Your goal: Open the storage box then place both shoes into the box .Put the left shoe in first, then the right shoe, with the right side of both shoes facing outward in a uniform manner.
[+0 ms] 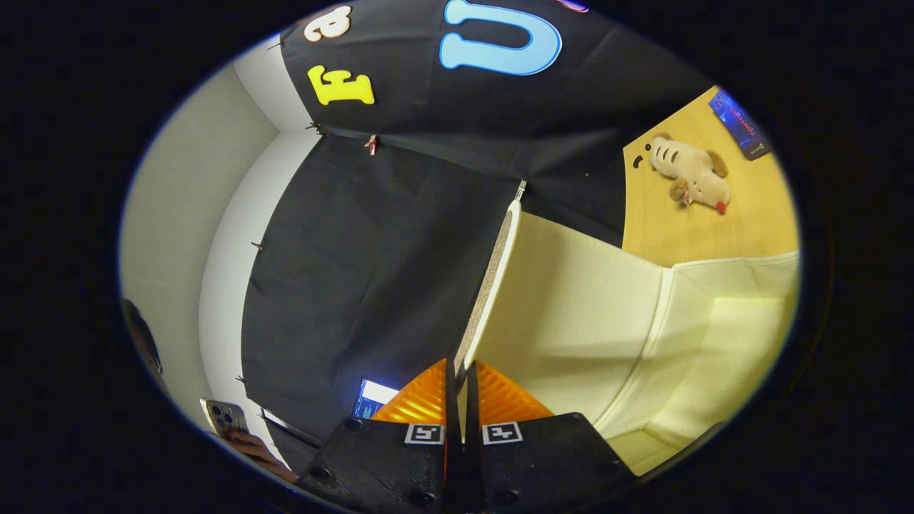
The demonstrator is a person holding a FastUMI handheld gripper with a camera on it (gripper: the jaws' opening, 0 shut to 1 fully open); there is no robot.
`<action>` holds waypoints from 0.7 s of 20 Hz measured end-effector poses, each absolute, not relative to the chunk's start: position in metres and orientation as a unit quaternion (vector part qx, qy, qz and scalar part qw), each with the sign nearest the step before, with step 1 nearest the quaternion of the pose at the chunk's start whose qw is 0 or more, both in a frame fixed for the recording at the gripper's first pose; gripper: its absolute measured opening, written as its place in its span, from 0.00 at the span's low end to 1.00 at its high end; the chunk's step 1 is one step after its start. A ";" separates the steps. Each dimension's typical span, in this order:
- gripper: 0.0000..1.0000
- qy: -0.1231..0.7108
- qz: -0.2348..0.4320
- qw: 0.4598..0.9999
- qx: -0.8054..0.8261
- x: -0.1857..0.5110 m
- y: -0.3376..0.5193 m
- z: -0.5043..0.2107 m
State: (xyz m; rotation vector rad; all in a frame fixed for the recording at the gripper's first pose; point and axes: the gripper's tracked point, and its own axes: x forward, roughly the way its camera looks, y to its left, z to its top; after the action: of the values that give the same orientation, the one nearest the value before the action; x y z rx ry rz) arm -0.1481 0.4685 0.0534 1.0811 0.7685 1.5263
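1. At the far left, a pale plain wall point(171, 235) is seen, meeting a white corner strip that runs down beside the black cloth.
2. Low down at that side, a phone point(223, 416) is held up by a person's hand point(257, 451), just beside the cloth's lower edge.
3. The black cloth wall point(357, 285) is hung across the middle of the room and is pinned along its edges with small clips; one reddish clip point(371, 145) is seen at the seam where two cloth panels meet.
4. A lit screen point(375, 396) is glimpsed near the bottom of the cloth, just left of the fingers; what is on it cannot be made out.
5. The hand-held gripper point(463, 389) is closed on the lid point(489, 285) of the storage box: both fingers are pressed against the thin lid's edge, which is pinched between them and stands up edge-on beyond the fingertips.
6. To the right of the lid, the cream-coloured storage box point(643, 335) is seen with its inner walls and folds exposed, so it is open.
7. Beyond the box, the wooden counter point(685, 228) is seen.
8. A plush toy animal point(689, 175) lies on the counter, well apart from the box.
9. A dark blue flat packet point(739, 125) rests farther along the counter, past the toy.
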 end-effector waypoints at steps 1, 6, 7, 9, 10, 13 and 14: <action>0.05 0.326 0.640 0.530 0.450 -0.149 0.477 0.054; 0.09 0.333 0.641 0.533 0.441 -0.154 0.510 0.053; 0.09 0.336 0.642 0.530 0.440 -0.155 0.514 0.052; 0.39 0.339 0.638 0.534 0.439 -0.156 0.522 0.050; 0.60 0.338 0.633 0.542 0.437 -0.154 0.525 0.047; 0.82 0.341 0.629 0.552 0.429 -0.151 0.528 0.040; 0.82 0.343 0.628 0.553 0.427 -0.151 0.529 0.038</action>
State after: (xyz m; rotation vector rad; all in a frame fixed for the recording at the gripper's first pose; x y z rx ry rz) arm -0.1511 0.5293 0.0375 1.0090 0.8107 1.4837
